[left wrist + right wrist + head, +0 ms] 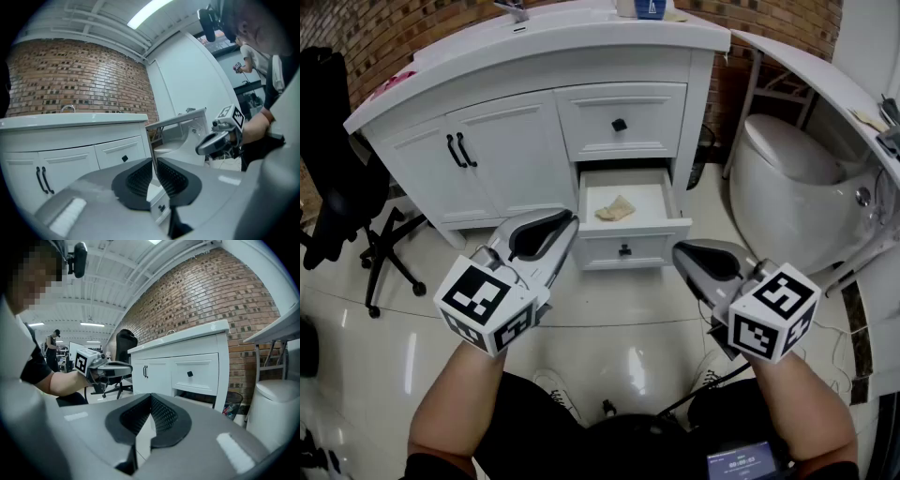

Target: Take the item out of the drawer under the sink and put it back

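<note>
The main risk from here is a weak pick. The small crumpled beige item (615,210) lies low and loose on the white bottom of the open lower drawer (625,246) of the white wooden sink cabinet (534,103), near the middle and clear of the drawer walls. Tongs coming in too shallow would likely catch only an edge and let it slip, or push it toward the back. The closed upper drawer with the black knob (620,125) sits right above the opening, so a steep reach could knock a jaw against it. A bump on the drawer front could also slide the drawer inward. Neither tool is ready to grasp. The grey left gripper (551,227) has its black ribbed pads drawn to a thin slit with nothing in it, and the grey right gripper (686,251) has its pads meeting at the tips, also empty. Reaching in without spreading the jaws would only shove the item. Both bare forearms, left (464,394) and right (802,398), come forward from the bottom of the head view. They hold the tools side by side above the glossy tiled floor (628,309), just short of the drawer front. The tips angle inward toward the drawer, and the black-and-white marker cubes (486,302) are nearest the person.
</note>
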